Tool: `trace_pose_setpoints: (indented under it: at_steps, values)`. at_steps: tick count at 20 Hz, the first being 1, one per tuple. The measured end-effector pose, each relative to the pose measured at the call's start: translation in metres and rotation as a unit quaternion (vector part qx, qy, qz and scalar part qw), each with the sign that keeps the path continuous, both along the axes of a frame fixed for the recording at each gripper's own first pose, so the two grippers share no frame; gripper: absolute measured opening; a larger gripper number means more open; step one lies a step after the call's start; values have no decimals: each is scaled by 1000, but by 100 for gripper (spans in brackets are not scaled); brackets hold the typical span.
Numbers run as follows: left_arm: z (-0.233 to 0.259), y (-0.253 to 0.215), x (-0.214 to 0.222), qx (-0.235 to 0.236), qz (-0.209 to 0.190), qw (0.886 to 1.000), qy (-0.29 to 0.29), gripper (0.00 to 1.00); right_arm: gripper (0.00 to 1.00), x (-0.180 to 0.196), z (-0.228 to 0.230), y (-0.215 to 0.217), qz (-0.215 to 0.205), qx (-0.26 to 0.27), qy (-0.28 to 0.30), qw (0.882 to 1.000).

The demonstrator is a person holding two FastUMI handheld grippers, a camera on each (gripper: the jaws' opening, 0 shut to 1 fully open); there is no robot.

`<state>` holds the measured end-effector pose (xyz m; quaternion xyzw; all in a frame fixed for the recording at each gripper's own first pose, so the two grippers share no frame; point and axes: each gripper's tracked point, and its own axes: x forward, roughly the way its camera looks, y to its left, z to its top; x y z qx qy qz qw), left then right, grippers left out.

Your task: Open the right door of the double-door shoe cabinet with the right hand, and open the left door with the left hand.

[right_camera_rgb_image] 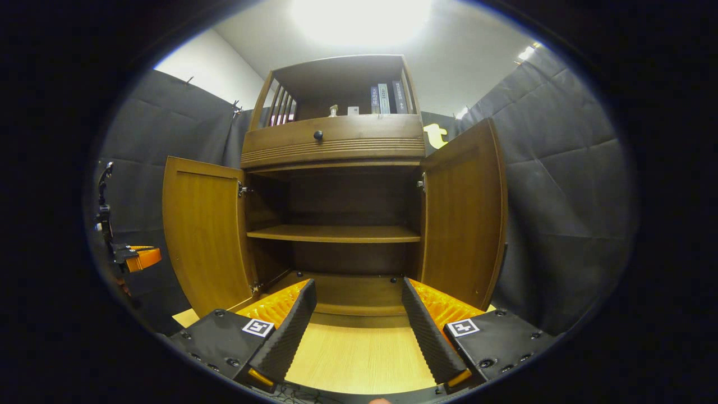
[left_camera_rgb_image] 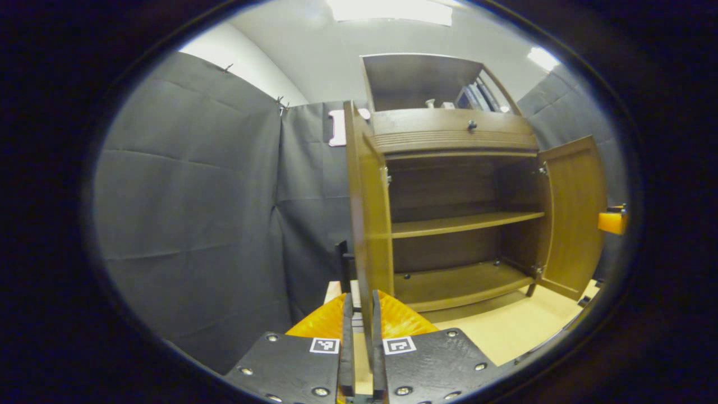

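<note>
Both doors stood open: the left tongs [left_camera_rgb_image: 359,314] were clamped on the left door [left_camera_rgb_image: 367,224], the right tongs [right_camera_rgb_image: 359,314] wide beside the right door [right_camera_rgb_image: 463,219]; little remained.

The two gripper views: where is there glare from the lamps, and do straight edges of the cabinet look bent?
In the right gripper view a ceiling lamp blows out to white above the cabinet, while the shelves stay dim. In the left gripper view the lamp is milder, the left door bows from the fisheye lens, and its lower edge between the fingers looks soft.
</note>
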<state>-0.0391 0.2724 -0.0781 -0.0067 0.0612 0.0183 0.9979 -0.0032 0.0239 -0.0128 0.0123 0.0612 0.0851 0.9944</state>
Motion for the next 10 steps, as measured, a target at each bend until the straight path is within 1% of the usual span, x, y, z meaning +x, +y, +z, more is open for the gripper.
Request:
trace_pose_setpoints:
  at_steps: [1,2,3,4,6,7,8,9,10]
  values:
    - [6,-13,-8,-3,-6,1000,-2,13,96,-4,3,-4,-1,0,-2,1000]
    - [12,-25,-14,-5,-13,1000,-5,17,96,-9,5,-6,0,2,-3,1000]
    - [21,-36,-20,-6,-19,1000,-10,13,94,-13,6,-8,0,5,-4,1000]
    - [29,-43,-25,-4,-22,1000,-15,17,94,-16,7,-11,-2,6,-6,1000]
    - [38,-58,-35,-3,-28,999,-21,17,94,-24,8,-21,-11,5,-6,1000]
    - [42,-65,-39,-3,-30,999,-25,17,95,-29,8,-24,-13,5,-6,1000]
    - [45,-67,-43,-3,-29,999,-28,14,96,-31,8,-25,-13,6,-6,1000]
    - [49,-69,-46,-4,-24,999,-32,17,96,-33,8,-28,-14,5,-5,1000]
    - [50,-69,-51,-5,-21,999,-33,16,96,-35,7,-31,-14,3,-4,1000]
